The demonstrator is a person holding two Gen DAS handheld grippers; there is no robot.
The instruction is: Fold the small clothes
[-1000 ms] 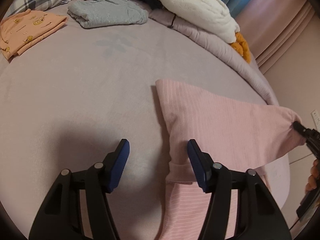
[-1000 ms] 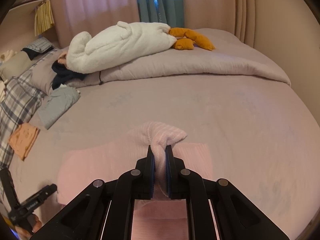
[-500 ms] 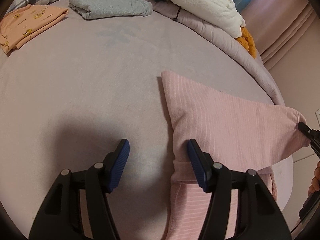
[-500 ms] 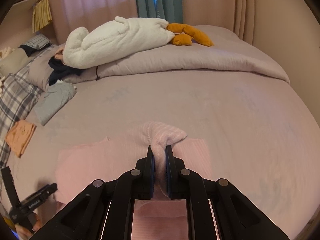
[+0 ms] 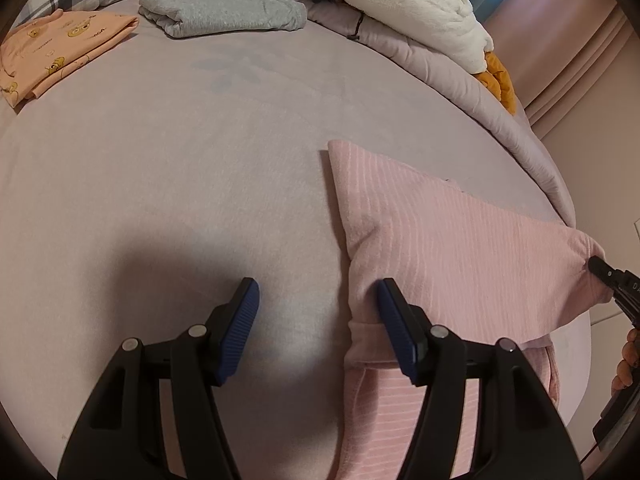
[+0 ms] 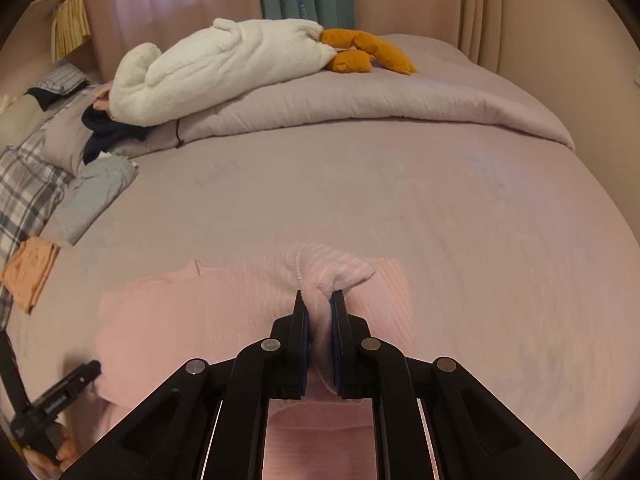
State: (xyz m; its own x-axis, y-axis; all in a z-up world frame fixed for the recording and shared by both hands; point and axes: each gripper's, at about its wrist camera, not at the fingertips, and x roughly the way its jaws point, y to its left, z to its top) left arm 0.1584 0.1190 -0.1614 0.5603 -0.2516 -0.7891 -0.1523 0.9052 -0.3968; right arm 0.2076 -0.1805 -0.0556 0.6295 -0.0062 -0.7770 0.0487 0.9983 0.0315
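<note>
A pink striped garment (image 5: 440, 248) lies partly folded on the lilac bed sheet (image 5: 180, 200). My left gripper (image 5: 316, 284) hovers over the garment's left edge. Its jaws are opening; its blue pads (image 5: 240, 328) press on nothing, with bare sheet and a strip of the pink edge between them. My right gripper (image 6: 318, 296) is shut on a bunched corner of the pink garment (image 6: 200, 312), lifting it off the bed. In the left wrist view the right gripper (image 5: 600, 268) pinches the garment's far right corner. The left gripper (image 6: 90, 368) shows at the lower left of the right wrist view.
A folded grey garment (image 5: 224, 8) and a folded orange printed one (image 5: 60, 48) lie at the far left. A white plush (image 6: 224, 68) with orange feet (image 6: 368, 52) rests on a rolled quilt (image 6: 380, 104). Dark clothes (image 6: 108, 136) and a plaid pillow (image 6: 24, 192) lie beside it.
The left wrist view has crept slightly forward over the bed. The right gripper keeps its hold on the pink corner, and the garment lies a little flatter.
</note>
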